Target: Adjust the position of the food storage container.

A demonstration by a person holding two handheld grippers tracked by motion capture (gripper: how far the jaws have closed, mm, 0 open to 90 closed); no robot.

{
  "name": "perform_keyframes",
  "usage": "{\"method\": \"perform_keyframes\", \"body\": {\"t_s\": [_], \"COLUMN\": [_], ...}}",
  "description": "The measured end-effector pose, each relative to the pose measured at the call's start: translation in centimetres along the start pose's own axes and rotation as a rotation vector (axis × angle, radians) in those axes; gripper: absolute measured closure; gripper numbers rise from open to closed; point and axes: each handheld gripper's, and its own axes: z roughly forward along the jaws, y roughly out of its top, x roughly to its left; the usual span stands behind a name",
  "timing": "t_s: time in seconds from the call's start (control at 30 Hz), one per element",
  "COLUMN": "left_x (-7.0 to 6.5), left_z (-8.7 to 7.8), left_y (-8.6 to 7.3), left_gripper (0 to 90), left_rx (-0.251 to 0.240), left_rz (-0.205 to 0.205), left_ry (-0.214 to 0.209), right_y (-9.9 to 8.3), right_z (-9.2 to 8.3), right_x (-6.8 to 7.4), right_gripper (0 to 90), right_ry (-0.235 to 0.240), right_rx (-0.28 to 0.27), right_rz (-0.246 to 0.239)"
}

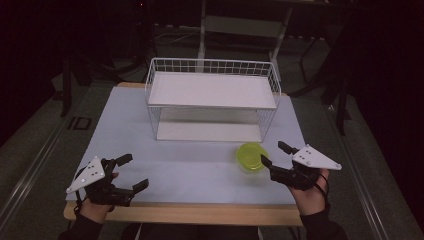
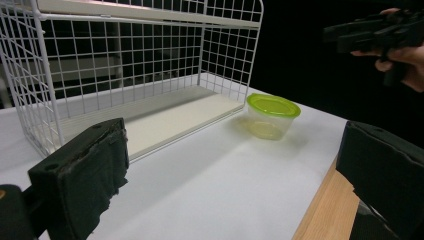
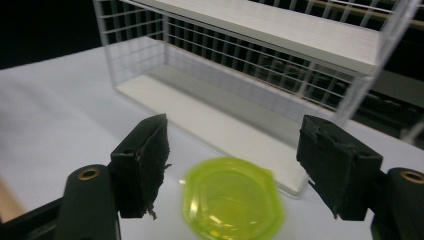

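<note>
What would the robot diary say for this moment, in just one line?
right gripper: open, beside small clear tub with green lid | left gripper: open, empty | white wire two-shelf rack: empty

White table [image 1: 150, 175] bearing wire rack [image 1: 212, 100], green container [image 1: 251, 156].

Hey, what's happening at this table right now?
A person holds a gripper in each hand over a white table. The right gripper hovers open just beside a small yellow-green lidded container, jaws either side but not touching. The left gripper waits open near the table's front edge. A white two-tier wire shelf stands behind.
</note>
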Motion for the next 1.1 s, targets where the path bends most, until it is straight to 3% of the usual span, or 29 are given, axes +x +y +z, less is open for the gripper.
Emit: {"method": "perform_keyframes", "body": {"t_s": [0.27,0.53,0.73,1.1], "left_x": [0.0,0.0,0.0,0.0], "left_z": [0.1,0.1,0.0,0.1], "left_y": [0.0,0.0,0.0,0.0], "left_gripper": [1.4,1.4,1.4,1.4], "left_rx": [0.001,0.004,0.0,0.003], "left_rz": [-0.003,-0.001,-0.003,0.003], "left_ry": [0.0,0.0,0.002,-0.002], "right_y": [-1.2,-2.5,-3.9,-7.9], "right_z": [1.4,3.5,4.7,6.7], "right_x": [-2.0,-3.6,-4.9,-6.5], "right_gripper": [60.8,86.7,90.0,90.0], "right_ry": [-0.044,-0.066,-0.103,-0.126], "right_rx": [0.085,0.205,0.261,0.352], "right_rz": [0.03,0.062,0.116,0.197]}}
